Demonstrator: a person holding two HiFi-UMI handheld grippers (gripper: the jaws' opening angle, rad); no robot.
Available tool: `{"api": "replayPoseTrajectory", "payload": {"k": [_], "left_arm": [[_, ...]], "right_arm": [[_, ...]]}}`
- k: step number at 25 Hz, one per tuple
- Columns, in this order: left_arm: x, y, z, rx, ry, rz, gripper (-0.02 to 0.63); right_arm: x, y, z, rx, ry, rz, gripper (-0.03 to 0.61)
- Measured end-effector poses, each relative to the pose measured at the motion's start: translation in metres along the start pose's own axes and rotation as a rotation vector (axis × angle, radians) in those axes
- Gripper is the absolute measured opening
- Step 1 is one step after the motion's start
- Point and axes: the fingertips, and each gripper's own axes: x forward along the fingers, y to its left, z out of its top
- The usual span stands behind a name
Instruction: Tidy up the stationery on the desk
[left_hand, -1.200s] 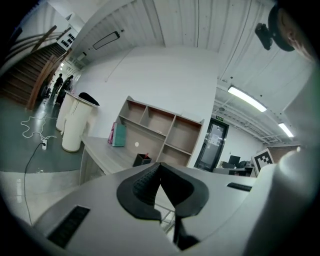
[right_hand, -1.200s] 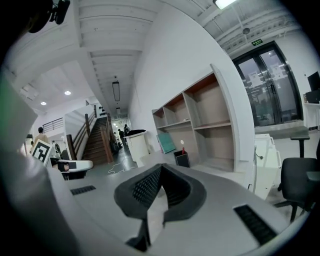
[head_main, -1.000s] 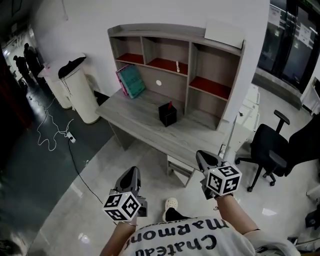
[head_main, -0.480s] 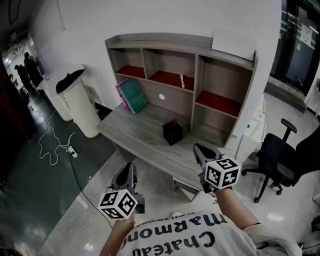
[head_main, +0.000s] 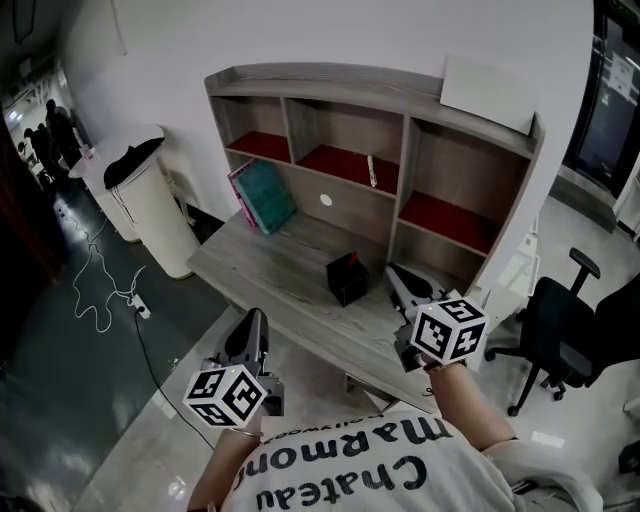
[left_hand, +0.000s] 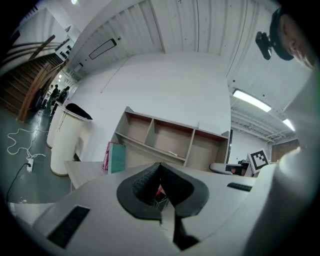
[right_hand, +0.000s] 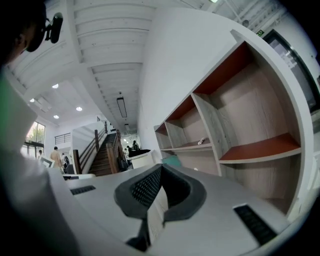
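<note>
A grey desk (head_main: 270, 255) with a shelf hutch (head_main: 400, 130) stands ahead of me. On it are a black pen holder (head_main: 346, 277) with something red in it, and teal and pink books (head_main: 262, 196) leaning against the hutch. A small white item (head_main: 372, 170) lies on the middle shelf. My left gripper (head_main: 252, 335) hovers shut over the floor before the desk's front edge, with nothing held. My right gripper (head_main: 398, 282) is shut and empty over the desk's front right, just right of the pen holder. In the gripper views the left gripper (left_hand: 160, 170) and right gripper (right_hand: 161, 170) point level at the hutch.
A white bin (head_main: 150, 200) with a black bag stands left of the desk. A cable with a power strip (head_main: 138, 298) lies on the floor. A black office chair (head_main: 565, 320) is at the right. A white board (head_main: 487, 95) lies on top of the hutch. People stand far left (head_main: 45, 125).
Both grippers have moved forward toward the desk and risen. The right one is now over the desk's front edge. The desk and hutch appear closer.
</note>
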Motion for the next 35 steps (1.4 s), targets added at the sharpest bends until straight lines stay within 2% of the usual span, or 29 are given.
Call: {"api": "replayPoseTrajectory", "payload": {"k": [7,15,22,30,35], "left_arm": [[0.024,0.007,0.0,0.015,0.017,-0.01,0.012],[0.044,0.014,-0.013,0.033,0.072,-0.021,0.012],[0.065,0.022,-0.013,0.033,0.099,-0.06,0.012],[0.127,0.043,-0.014,0.023,0.142,-0.174,0.012],[0.183,0.05,-0.004,0.076,0.188,-0.317,0.012]], "right_arm": [[0.02,-0.016,0.003,0.073,-0.019,0.01,0.009],[0.034,-0.029,-0.006,0.018,-0.007,-0.026,0.009],[0.036,-0.043,-0.003,0.027,-0.027,-0.093,0.009],[0.053,-0.065,-0.002,0.025,-0.045,-0.225,0.009],[0.07,-0.074,0.014,0.03,-0.117,-0.34,0.009]]}}
